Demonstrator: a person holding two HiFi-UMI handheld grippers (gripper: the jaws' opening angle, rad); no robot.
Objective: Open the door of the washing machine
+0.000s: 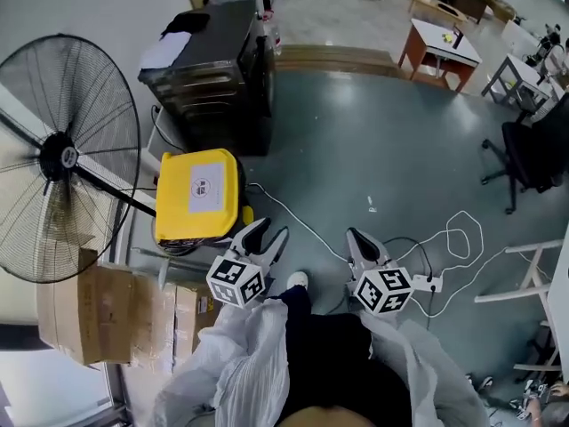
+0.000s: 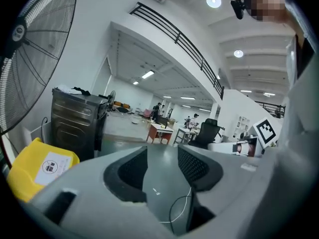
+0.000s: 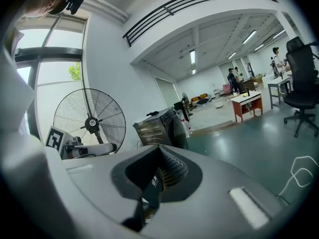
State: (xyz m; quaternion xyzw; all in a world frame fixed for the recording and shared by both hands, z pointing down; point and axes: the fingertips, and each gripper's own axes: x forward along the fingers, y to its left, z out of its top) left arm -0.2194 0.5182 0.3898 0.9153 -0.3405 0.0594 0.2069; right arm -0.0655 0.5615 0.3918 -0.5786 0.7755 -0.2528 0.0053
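Tools x2, left tool (image 1: 271, 232) wide apart w/ nothing, right tool (image 1: 356, 238) closed, empty, 1 fan (image 1: 67, 158), 1 yellow box (image 1: 197, 194)

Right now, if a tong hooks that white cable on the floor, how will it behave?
Likely floppy: the white cable lies in loose loops, so it should drape, not hold shape. Probably light, but it runs to what looks like a power strip, which may drag along.
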